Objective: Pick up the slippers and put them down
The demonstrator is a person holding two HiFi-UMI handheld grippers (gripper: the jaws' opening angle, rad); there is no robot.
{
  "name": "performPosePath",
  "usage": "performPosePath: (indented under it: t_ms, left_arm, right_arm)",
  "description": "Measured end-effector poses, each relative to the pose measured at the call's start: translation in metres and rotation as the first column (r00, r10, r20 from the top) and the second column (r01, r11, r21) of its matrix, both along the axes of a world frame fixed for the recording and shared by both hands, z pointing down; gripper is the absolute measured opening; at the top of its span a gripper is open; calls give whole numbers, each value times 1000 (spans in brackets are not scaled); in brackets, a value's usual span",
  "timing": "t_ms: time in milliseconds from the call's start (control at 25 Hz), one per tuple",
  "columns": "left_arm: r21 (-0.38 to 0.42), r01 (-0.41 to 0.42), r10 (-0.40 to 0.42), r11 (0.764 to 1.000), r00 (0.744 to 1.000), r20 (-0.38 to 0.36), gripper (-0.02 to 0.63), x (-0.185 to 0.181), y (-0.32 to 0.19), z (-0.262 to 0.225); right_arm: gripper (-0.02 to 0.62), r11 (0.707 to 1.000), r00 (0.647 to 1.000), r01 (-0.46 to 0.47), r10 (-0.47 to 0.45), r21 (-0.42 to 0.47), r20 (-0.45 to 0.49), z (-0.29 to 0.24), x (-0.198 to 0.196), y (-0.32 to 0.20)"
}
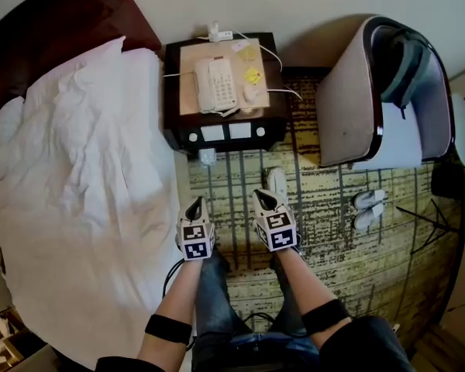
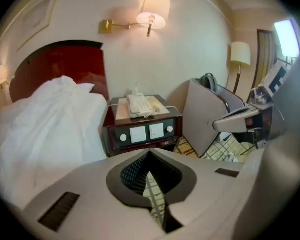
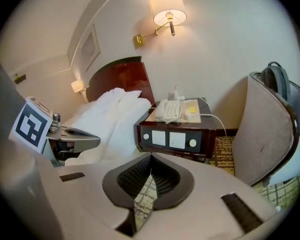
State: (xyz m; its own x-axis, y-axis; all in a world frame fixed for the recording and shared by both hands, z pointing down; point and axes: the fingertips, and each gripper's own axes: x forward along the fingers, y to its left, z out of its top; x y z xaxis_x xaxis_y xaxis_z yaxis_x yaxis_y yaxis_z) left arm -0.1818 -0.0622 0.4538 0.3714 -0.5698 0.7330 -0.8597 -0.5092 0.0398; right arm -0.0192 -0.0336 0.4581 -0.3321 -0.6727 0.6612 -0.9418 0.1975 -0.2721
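Two white slippers [image 1: 370, 199] lie side by side on the carpet [image 1: 333, 263], close to the foot of the grey chair [image 1: 349, 107]. They are off to the right of both claws and well apart from them, down on the floor. Their long sides run across, from left to right. The right claw [image 1: 263, 198] is nearer to them than the left claw [image 1: 195, 204]. Both claws are clenched tight with nothing in them. The right hand would likely have to go right and down to reach the slippers.
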Motion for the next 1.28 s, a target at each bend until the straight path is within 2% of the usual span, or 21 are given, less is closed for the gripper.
performPosePath:
  t_ms: [160,280,520,760,920,1080,1280]
  left_arm:
    - [43,-8,9,999,1000,-23,2,-4,17,-75]
    - [44,-17,19,999,998,-56,1,0,34,-125]
    - [78,-56,62,995,995,-76,1,3,55,-197]
    - [133,-59,75,989,991,-115,1,3,67,-243]
    - [150,-71,88,986,990,-112,1,-3,70,-251]
    - [145,-73,94,987,986,-141,1,2,76,-260]
    - [145,-90,109,985,986,-128,1,5,80,-255]
  right_arm:
    - [2,999,1000,-11,11,45,2,-75,13,9]
    - [3,997,1000,-5,6,79,-5,-118,19,19]
    - [3,991,999,22,-17,129,-33,-190,25,34]
    - [3,984,997,42,-30,171,-76,-234,42,52]
    - [3,982,996,32,-17,186,-84,-248,52,63]
    - [3,981,997,-2,18,194,-78,-255,64,78]
    - [2,983,996,-31,45,182,-75,-255,76,88]
